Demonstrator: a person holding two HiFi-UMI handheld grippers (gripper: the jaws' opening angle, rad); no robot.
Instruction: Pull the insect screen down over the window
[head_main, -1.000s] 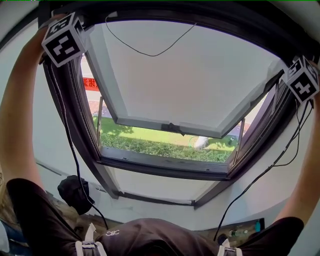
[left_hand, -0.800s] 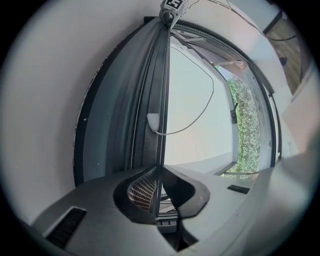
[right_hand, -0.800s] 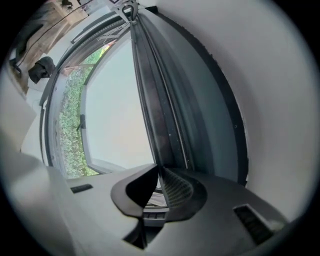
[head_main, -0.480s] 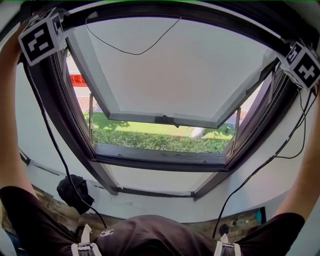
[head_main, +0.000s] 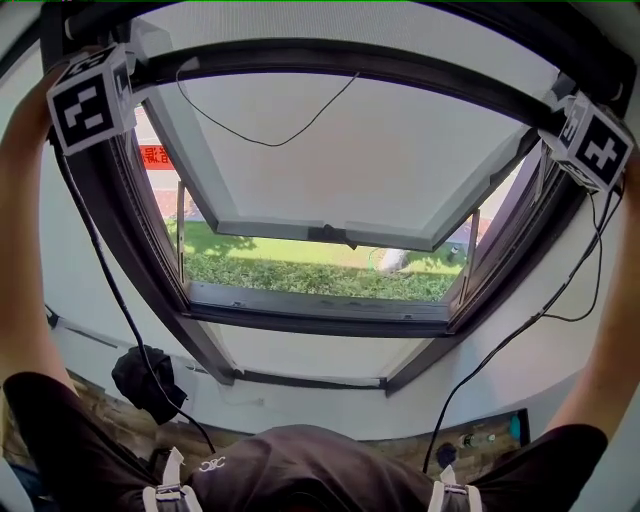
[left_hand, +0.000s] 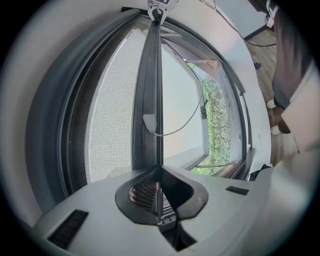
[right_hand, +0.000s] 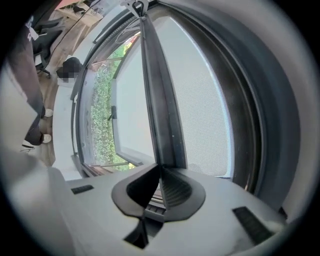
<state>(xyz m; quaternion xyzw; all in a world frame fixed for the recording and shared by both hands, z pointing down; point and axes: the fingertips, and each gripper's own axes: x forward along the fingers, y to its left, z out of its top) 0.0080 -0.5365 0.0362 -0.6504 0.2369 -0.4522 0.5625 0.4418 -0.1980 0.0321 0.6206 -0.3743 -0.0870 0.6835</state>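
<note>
The insect screen's dark pull bar (head_main: 340, 52) spans the top of the window frame, with grey mesh (left_hand: 112, 110) unrolled behind it. My left gripper (left_hand: 159, 172) is shut on the bar's left end, its jaws having just closed onto it; its marker cube (head_main: 90, 97) shows at the upper left. My right gripper (right_hand: 160, 170) is shut on the bar's right end, under its own cube (head_main: 590, 145). In the right gripper view the mesh (right_hand: 205, 115) lies right of the bar (right_hand: 157, 100). A thin pull cord (head_main: 260, 135) sags from the bar.
The white window sash (head_main: 330, 160) is swung outward, its handle (head_main: 335, 235) at the lower edge, with grass (head_main: 310, 275) beyond. A dark sill frame (head_main: 320, 320) runs below. A black bag (head_main: 145, 380) sits low on the left. Gripper cables (head_main: 520, 330) hang down both sides.
Both grippers have come down a little with the pull bar, which now sits lower across the window top, with more mesh showing above it.
</note>
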